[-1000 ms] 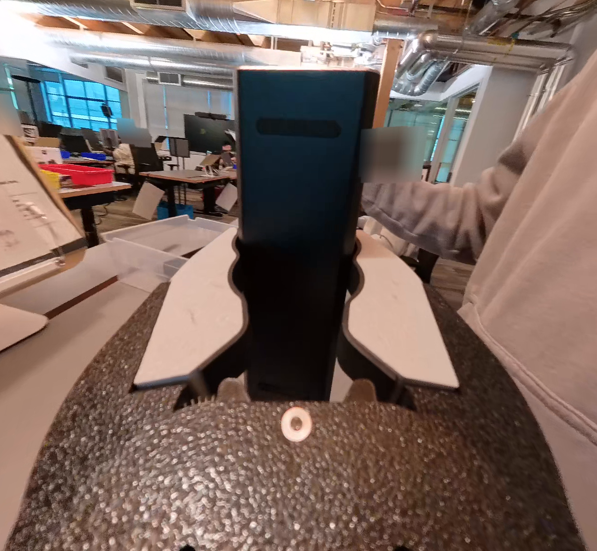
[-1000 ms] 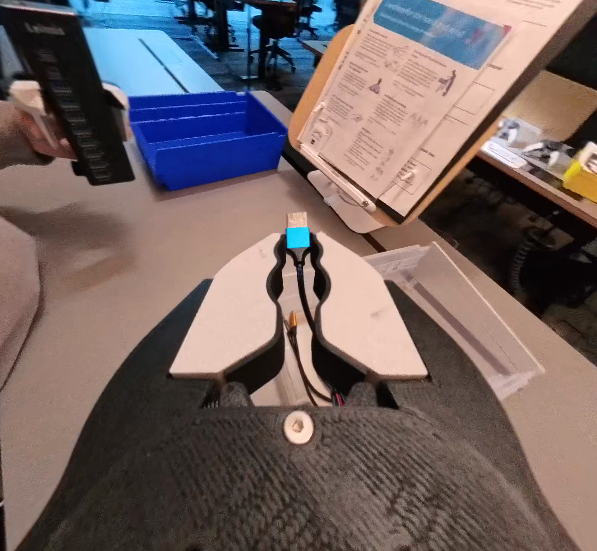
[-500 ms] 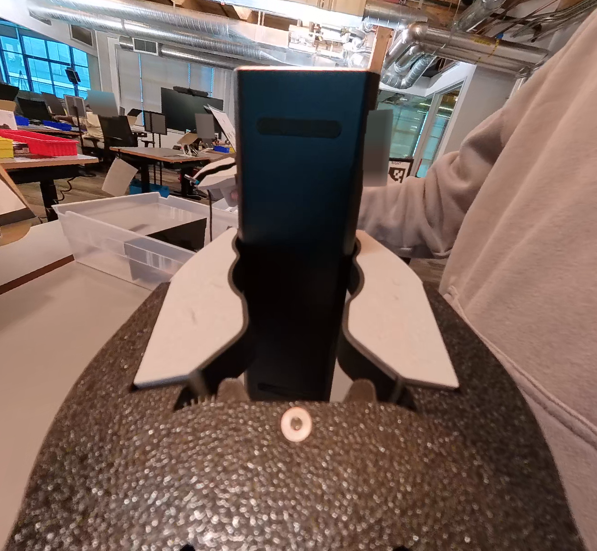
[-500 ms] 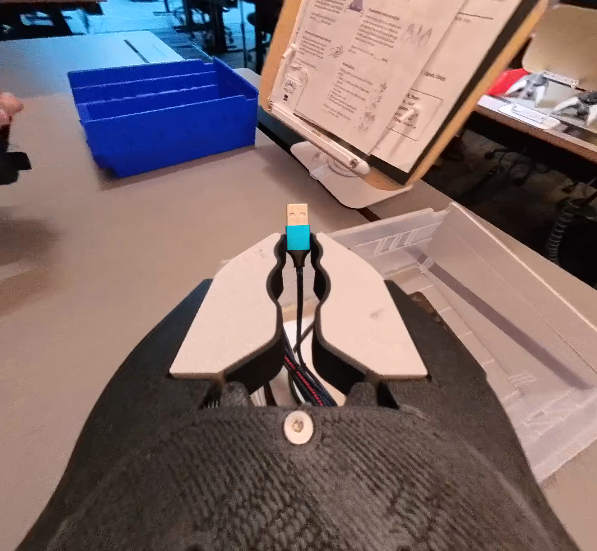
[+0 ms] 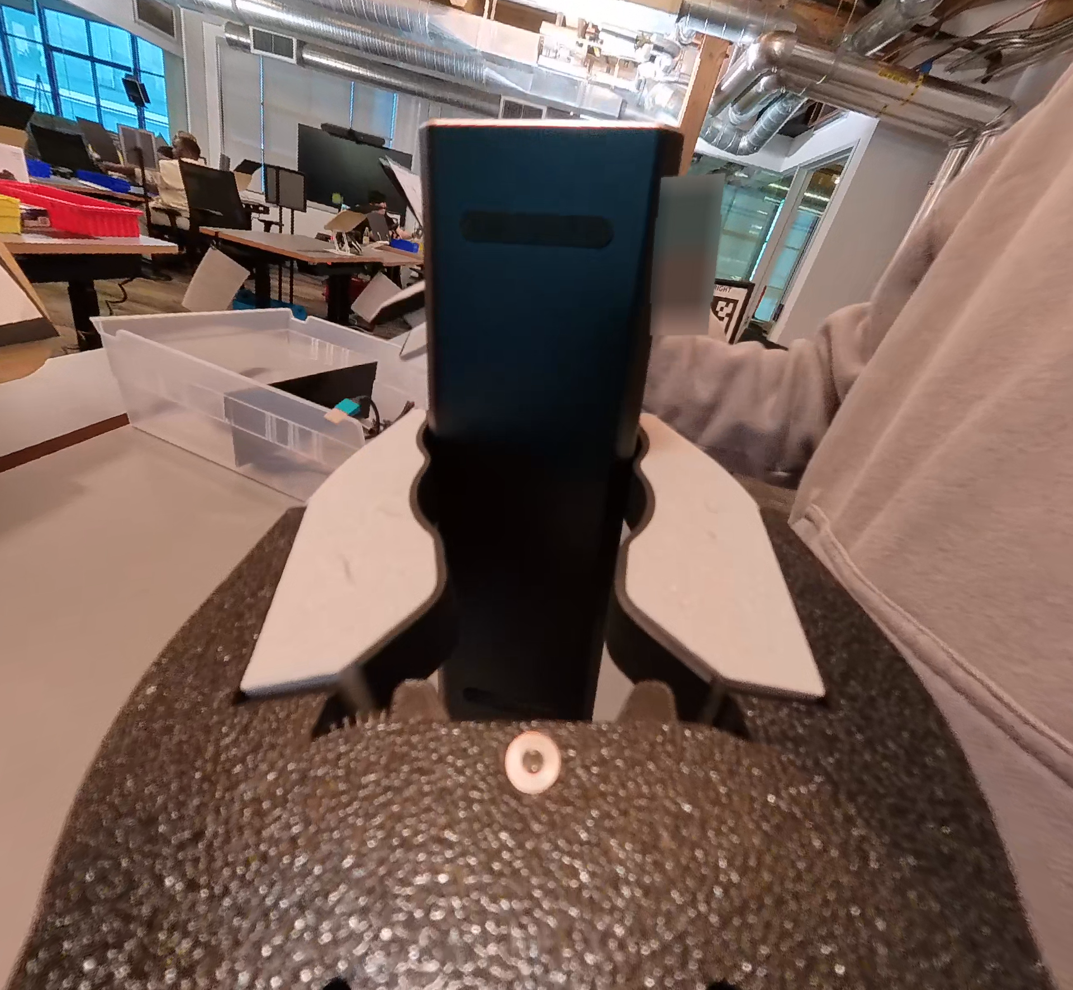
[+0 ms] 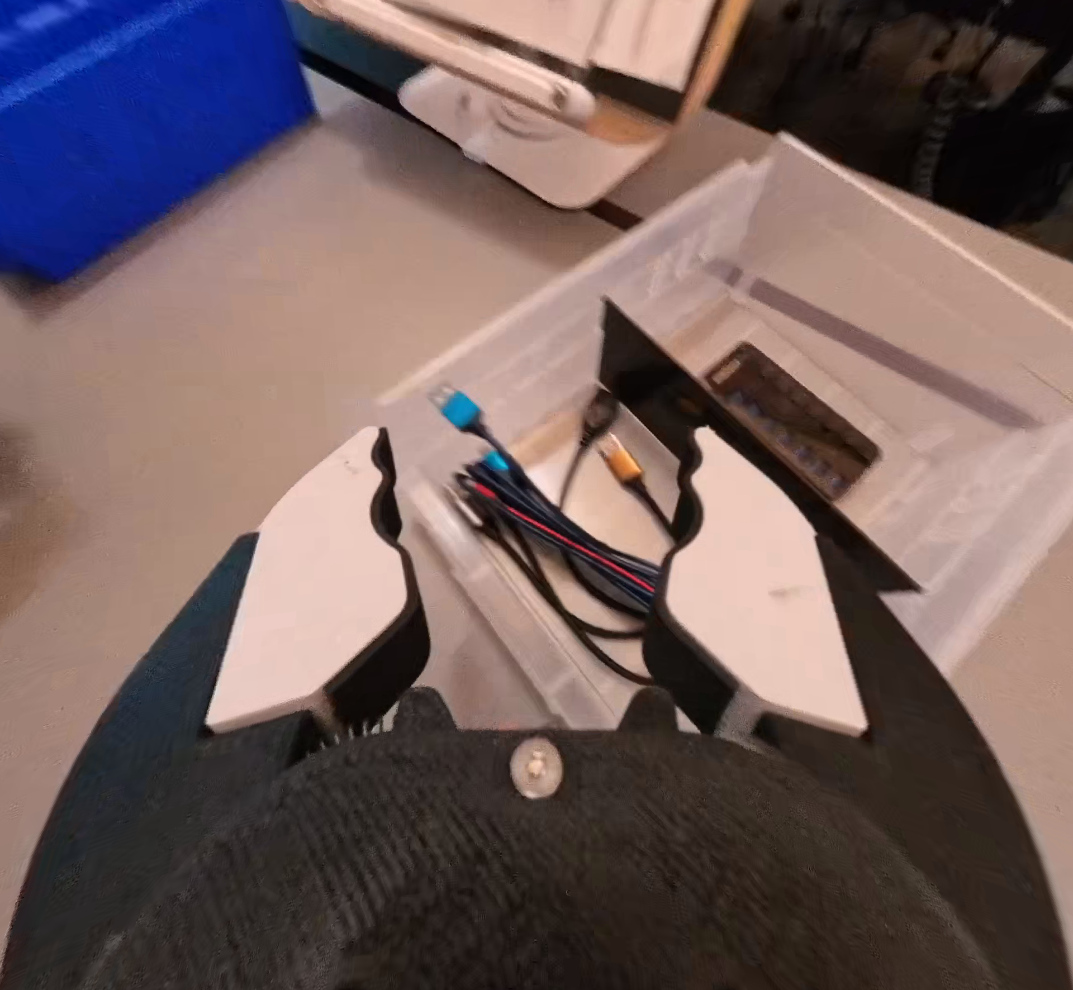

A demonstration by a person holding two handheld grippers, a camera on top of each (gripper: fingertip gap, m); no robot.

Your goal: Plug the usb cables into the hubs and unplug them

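My left gripper (image 5: 529,434) is shut on a dark blue USB hub (image 5: 540,289) and holds it upright above the table; its port side is hidden. My right gripper (image 6: 537,440) is open and empty, hovering over a clear plastic bin (image 6: 958,323). In the bin lie a bundle of USB cables (image 6: 580,544), one with a blue plug (image 6: 458,410) resting on the bin's rim and one with an orange plug (image 6: 621,463). A second black hub (image 6: 795,428) lies in the bin's far compartment. The bin (image 5: 191,376) and a blue plug (image 5: 351,409) also show in the left wrist view.
A blue bin (image 6: 116,91) stands on the grey table (image 6: 203,381) at the far left. A document stand (image 6: 522,62) with papers is behind the clear bin. A person's light sleeve (image 5: 871,440) fills the right of the left wrist view.
My right gripper has opened and let go of the blue-plug cable, which now lies in the clear bin. It has tipped down over the bin. My left gripper still holds the hub.
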